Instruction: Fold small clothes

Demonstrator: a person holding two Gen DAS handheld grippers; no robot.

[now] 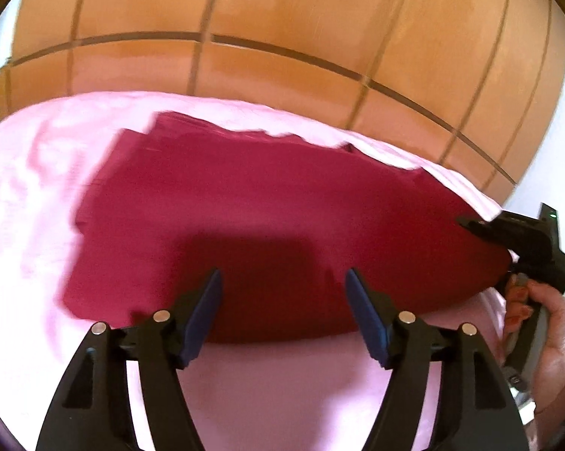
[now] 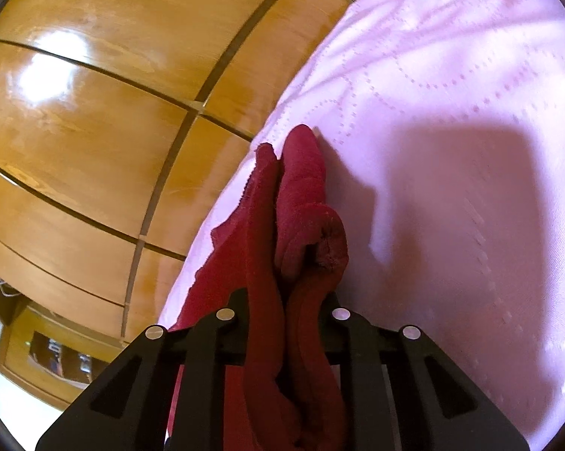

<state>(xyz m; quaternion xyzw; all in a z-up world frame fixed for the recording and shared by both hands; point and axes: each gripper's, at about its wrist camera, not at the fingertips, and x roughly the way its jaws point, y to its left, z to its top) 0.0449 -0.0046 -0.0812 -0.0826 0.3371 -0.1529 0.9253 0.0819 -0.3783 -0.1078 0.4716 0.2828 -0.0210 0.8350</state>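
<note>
A dark red garment (image 1: 252,203) lies spread flat on a pink bedspread (image 1: 30,195), partly folded with layered edges at its far side. My left gripper (image 1: 282,293) is open and empty, its blue-padded fingers (image 1: 207,308) hovering over the garment's near edge. My right gripper (image 1: 508,233) shows at the garment's right end in the left wrist view. In the right wrist view the right gripper (image 2: 286,300) is shut on bunched red cloth (image 2: 301,195), which sticks out between the jaws over the bedspread (image 2: 451,150).
A wooden wardrobe front (image 1: 282,30) with dark panel lines stands beyond the bed's far edge; it also shows in the right wrist view (image 2: 94,131). A hand (image 1: 545,323) holds the right gripper's handle.
</note>
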